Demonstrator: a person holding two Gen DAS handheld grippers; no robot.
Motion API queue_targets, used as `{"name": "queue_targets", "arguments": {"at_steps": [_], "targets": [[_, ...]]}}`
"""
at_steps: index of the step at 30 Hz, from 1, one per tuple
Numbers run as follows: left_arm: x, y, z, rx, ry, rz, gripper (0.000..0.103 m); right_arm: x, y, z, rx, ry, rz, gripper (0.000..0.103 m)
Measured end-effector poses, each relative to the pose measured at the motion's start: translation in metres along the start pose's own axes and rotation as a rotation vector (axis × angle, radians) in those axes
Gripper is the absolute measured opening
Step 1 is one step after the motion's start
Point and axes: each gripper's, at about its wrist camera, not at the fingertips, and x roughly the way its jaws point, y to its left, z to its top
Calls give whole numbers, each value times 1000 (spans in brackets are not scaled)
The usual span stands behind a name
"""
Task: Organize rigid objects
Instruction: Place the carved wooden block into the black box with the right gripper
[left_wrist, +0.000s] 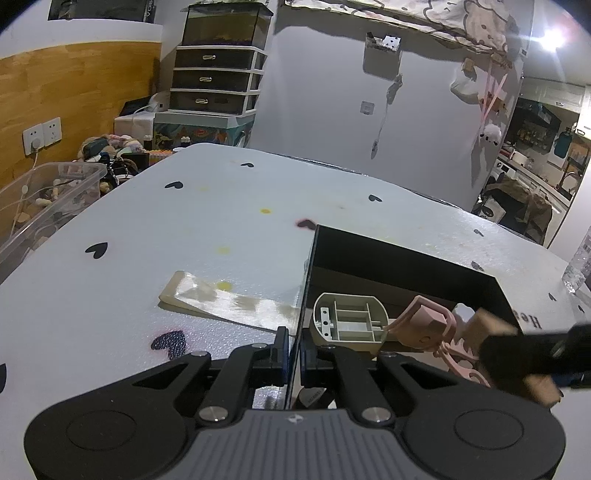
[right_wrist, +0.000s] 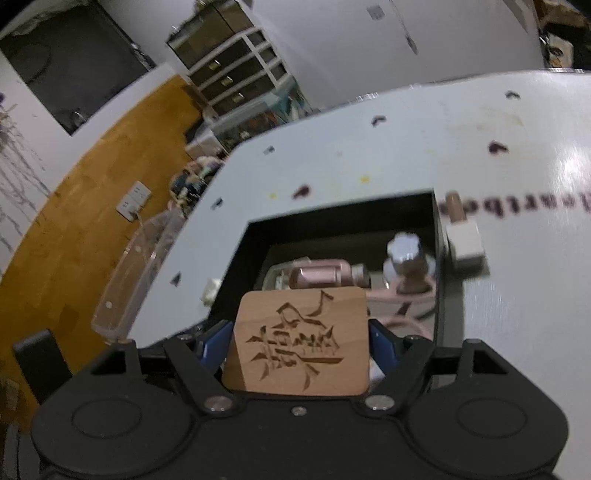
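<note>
Upright wooden block (right_wrist: 299, 341), carved face camera-ward

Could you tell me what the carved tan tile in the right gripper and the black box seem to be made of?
Carved tan tile: likely wood, matte, with pale grain and darker engraved cuts. Black box: thin, flat, matte walls suggest card, though plastic is possible.

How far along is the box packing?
Done: beige shell, pink clip and pink bottle lie in the black box. In hand: right gripper holds the wooden plaque over it; left gripper pinches the wall. Left: white charger, flat beige piece outside.
</note>
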Motion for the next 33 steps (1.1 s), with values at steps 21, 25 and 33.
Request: {"name": "queue_targets", "arguments": {"at_steps": [21,25,33], "targets": [[-1,0,-1,0,-2,1,5,2,9,-14,48,34,-99,99],[-1,0,0,0,-2,3,5,1,7,-13,51,29,-112,102],[-1,-1,0,2,-1,11,5,-5,2,-14,44,29,-79,102]]}}
